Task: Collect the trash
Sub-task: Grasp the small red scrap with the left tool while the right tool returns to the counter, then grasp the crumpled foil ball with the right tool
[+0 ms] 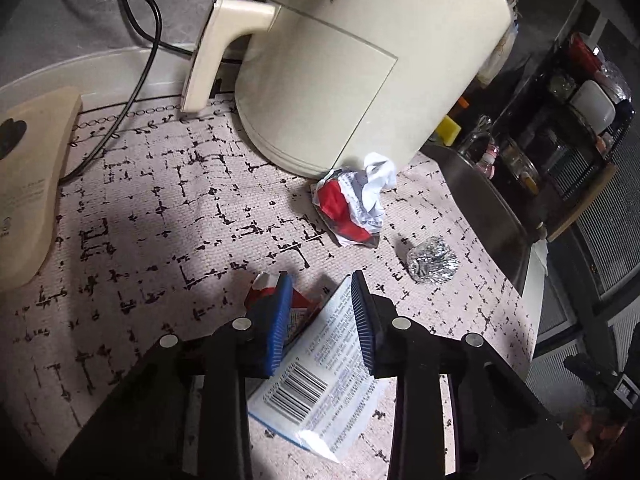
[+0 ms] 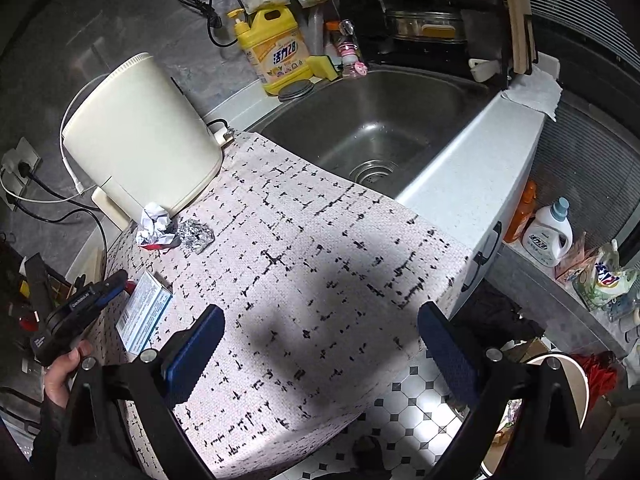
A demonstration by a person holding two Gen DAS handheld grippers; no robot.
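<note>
My left gripper [image 1: 322, 276] is shut on a white box with blue print and a barcode [image 1: 316, 360], which stands tilted on the patterned mat [image 1: 160, 208]. A red wrapper [image 1: 264, 292] sits against its left pad. Beyond it lie a crumpled red-and-white paper [image 1: 352, 204] and a foil ball [image 1: 432, 260], both near the kettle's base. The right wrist view shows the same box [image 2: 146, 312], paper [image 2: 154, 224] and foil ball [image 2: 196, 234], with the left gripper [image 2: 116, 280] in a hand. My right gripper [image 2: 322, 310] hangs open over the mat's front part, holding nothing.
A cream kettle [image 2: 140, 144] stands at the mat's back left, with cables behind it. A steel sink [image 2: 440, 92] lies to the right, a yellow detergent bottle [image 2: 276, 48] behind it. A white-rimmed round container [image 2: 582, 384] stands on the tiled floor. A beige board [image 1: 28, 184] lies at left.
</note>
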